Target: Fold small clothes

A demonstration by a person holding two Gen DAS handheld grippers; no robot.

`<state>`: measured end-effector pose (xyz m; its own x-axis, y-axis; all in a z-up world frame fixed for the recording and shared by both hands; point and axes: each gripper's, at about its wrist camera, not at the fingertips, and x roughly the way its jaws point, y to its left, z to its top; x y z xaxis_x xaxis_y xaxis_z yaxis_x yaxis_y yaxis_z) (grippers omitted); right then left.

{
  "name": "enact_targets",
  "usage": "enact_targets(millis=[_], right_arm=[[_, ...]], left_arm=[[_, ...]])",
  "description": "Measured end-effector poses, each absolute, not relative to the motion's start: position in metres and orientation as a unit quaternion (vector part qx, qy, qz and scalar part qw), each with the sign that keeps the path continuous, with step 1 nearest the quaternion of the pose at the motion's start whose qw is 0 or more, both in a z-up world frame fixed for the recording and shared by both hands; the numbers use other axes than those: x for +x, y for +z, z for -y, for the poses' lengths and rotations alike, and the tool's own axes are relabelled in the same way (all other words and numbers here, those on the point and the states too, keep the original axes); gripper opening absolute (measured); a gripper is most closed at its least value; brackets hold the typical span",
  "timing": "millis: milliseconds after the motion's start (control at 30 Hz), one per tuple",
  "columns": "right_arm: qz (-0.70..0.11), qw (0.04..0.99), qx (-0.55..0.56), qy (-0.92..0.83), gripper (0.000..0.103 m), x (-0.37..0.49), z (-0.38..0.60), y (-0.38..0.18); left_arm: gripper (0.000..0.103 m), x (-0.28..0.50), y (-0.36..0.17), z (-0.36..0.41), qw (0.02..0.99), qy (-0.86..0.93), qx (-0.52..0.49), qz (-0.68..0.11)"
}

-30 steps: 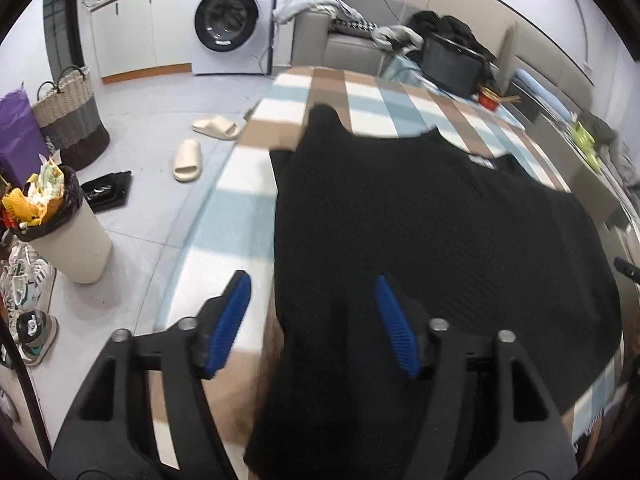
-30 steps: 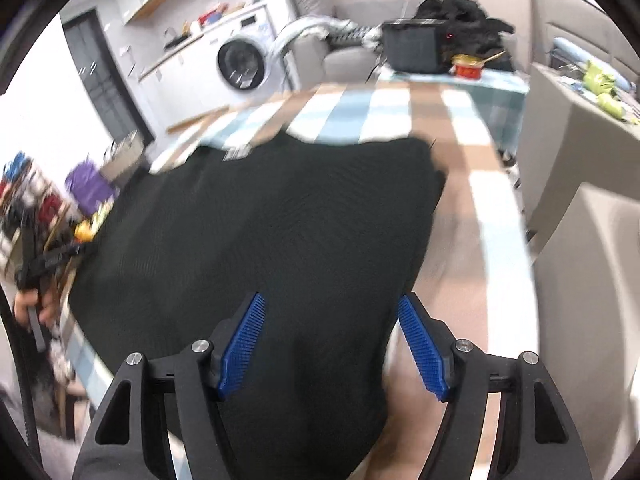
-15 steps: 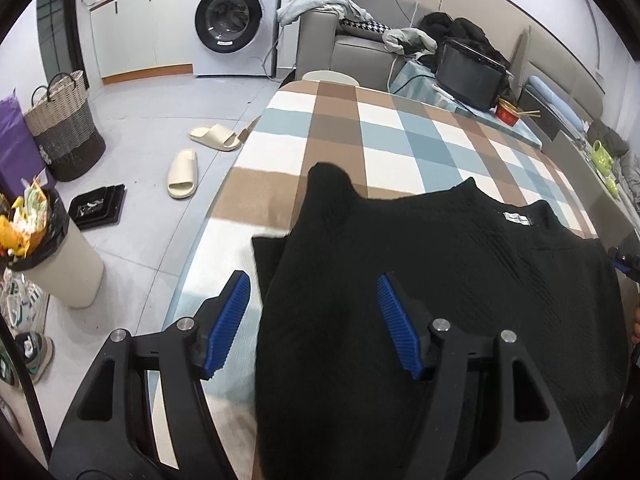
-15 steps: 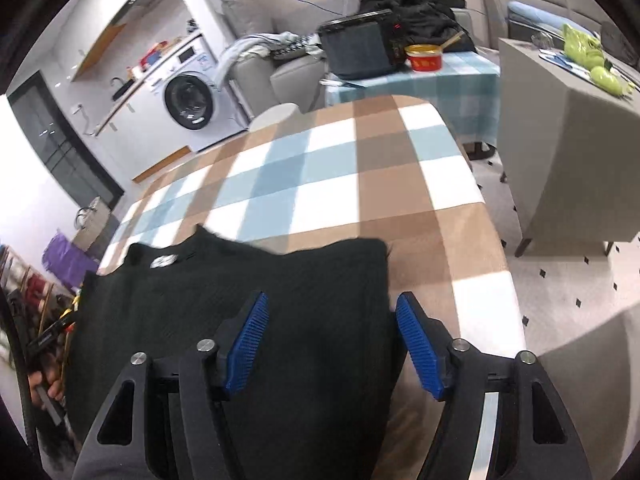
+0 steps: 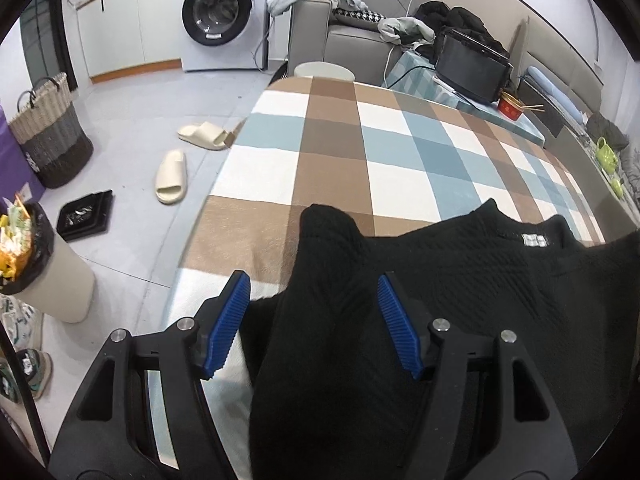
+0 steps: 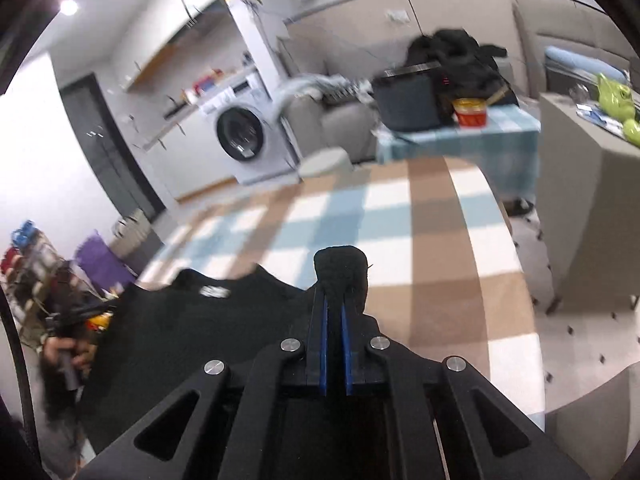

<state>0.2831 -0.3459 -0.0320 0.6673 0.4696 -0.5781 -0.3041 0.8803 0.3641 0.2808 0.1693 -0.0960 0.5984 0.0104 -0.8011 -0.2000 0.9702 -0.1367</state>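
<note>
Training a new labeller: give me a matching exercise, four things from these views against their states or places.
Things:
1. left tongs
2. right tongs
3. cream foam slippers
4. round red bowl

States:
A. on the grey floor
B. shut on the black knit garment
C. open over the garment
D. on the teal-clothed side table

Pairs: 1-C, 2-B, 3-A, 4-D.

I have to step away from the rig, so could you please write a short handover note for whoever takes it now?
Left gripper: open, fingers either side of the black top, gripping nothing.
Right gripper: shut on a bunched edge of the top.
The top lies on the checked table, collar label facing up, one sleeve doubled over at the left.
Done: top laid out, right side gripped.
Left: close the left gripper, then all the folds.
</note>
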Motion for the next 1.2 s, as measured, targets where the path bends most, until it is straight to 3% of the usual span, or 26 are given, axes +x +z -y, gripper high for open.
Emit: enact_targets(millis=[67, 133, 167, 633, 700, 733, 767, 833, 1000, 1033, 1100, 1200], right_arm=[[-0.35, 0.908, 0.107, 0.205, 0.006, 0.283, 0.344, -0.031], [-0.357, 0.906, 0.108, 0.201, 0.006, 0.284, 0.344, -0.033], [-0.359, 0.906, 0.108, 0.197, 0.006, 0.286, 0.345, -0.035], [-0.304, 0.926, 0.111, 0.197, 0.005, 0.3, 0.34, -0.006], [-0.329, 0.92, 0.105, 0.183, 0.006, 0.314, 0.337, -0.013], [-0.345, 0.919, 0.096, 0.165, 0.006, 0.321, 0.334, -0.02], [-0.361, 0.917, 0.089, 0.145, 0.013, 0.327, 0.333, -0.029], [-0.394, 0.908, 0.083, 0.114, 0.025, 0.335, 0.335, -0.047], [-0.433, 0.89, 0.086, 0.116, 0.027, 0.321, 0.342, -0.066], [-0.439, 0.887, 0.083, 0.118, 0.03, 0.315, 0.342, -0.067], [-0.448, 0.879, 0.093, 0.135, 0.047, 0.303, 0.343, -0.067], [-0.459, 0.864, 0.118, 0.167, 0.058, 0.287, 0.34, -0.066]], left_arm=[[0.028, 0.283, -0.098, -0.168, 0.89, 0.048, -0.119, -0.437], [0.009, 0.283, -0.097, -0.166, 0.896, 0.034, -0.122, -0.425], [0.004, 0.281, -0.095, -0.164, 0.9, 0.031, -0.121, -0.418], [0.003, 0.258, -0.037, -0.178, 0.93, 0.038, -0.152, -0.331], [0.004, 0.265, -0.047, -0.18, 0.923, 0.055, -0.147, -0.351], [0.012, 0.271, -0.057, -0.182, 0.915, 0.072, -0.14, -0.371], [0.022, 0.276, -0.066, -0.185, 0.907, 0.086, -0.139, -0.387], [0.032, 0.277, -0.081, -0.192, 0.891, 0.111, -0.151, -0.413], [0.038, 0.253, -0.087, -0.194, 0.89, 0.11, -0.162, -0.412], [0.045, 0.247, -0.084, -0.191, 0.891, 0.108, -0.156, -0.412], [0.053, 0.235, -0.079, -0.181, 0.895, 0.1, -0.147, -0.409], [0.067, 0.213, -0.067, -0.159, 0.903, 0.08, -0.123, -0.403]])
